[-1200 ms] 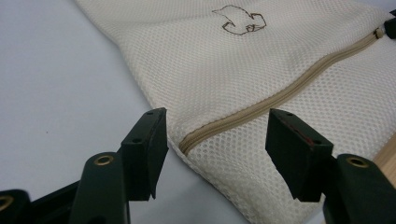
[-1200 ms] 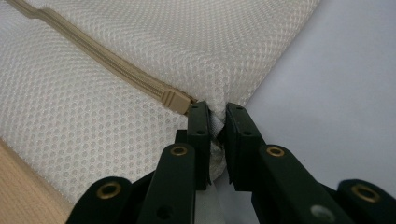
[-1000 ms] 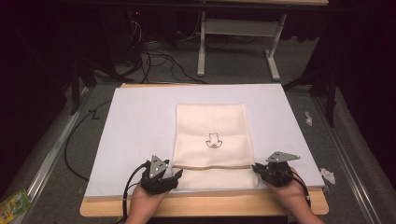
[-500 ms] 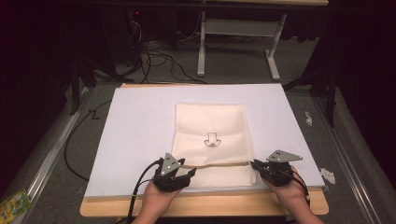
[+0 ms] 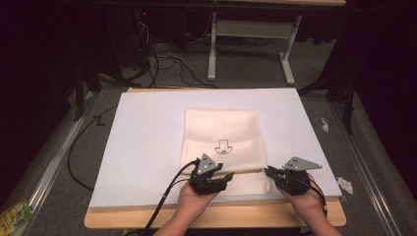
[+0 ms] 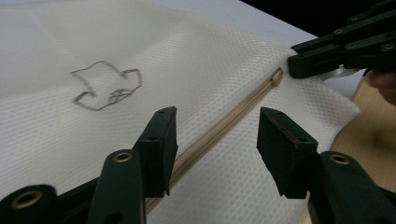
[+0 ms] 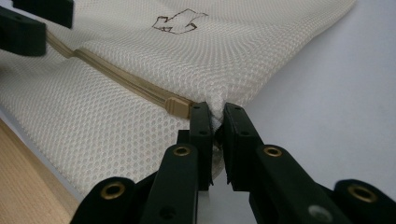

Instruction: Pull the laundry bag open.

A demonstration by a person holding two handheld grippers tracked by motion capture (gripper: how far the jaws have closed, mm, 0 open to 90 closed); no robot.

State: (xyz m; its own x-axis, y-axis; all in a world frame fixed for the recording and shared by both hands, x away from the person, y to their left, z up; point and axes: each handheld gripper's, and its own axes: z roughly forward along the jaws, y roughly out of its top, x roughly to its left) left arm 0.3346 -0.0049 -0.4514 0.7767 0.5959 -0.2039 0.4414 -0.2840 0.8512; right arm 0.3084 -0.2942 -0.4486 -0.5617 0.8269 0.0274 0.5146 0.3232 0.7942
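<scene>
Two grippers are positioned at the near end of a cream mesh bag (image 5: pixel 221 142), which lies flat on the white mat (image 5: pixel 142 147) near the middle of the table. The right gripper (image 7: pixel 213 122) is clamped on the right end of the bag, just beside the tan zipper (image 6: pixel 224 123) stop; its jaws are nearly closed, with only mesh pinched between them. The left gripper (image 6: pixel 217 135) is held over the zipper line with its jaws wide apart and nothing is gripped. The zipper is seen closed along the length visible between the grippers. The slider cannot be located with certainty. The work is judged to be at an early stage: one end is anchored, while gripping the pull and opening the bag remain to be done.
</scene>
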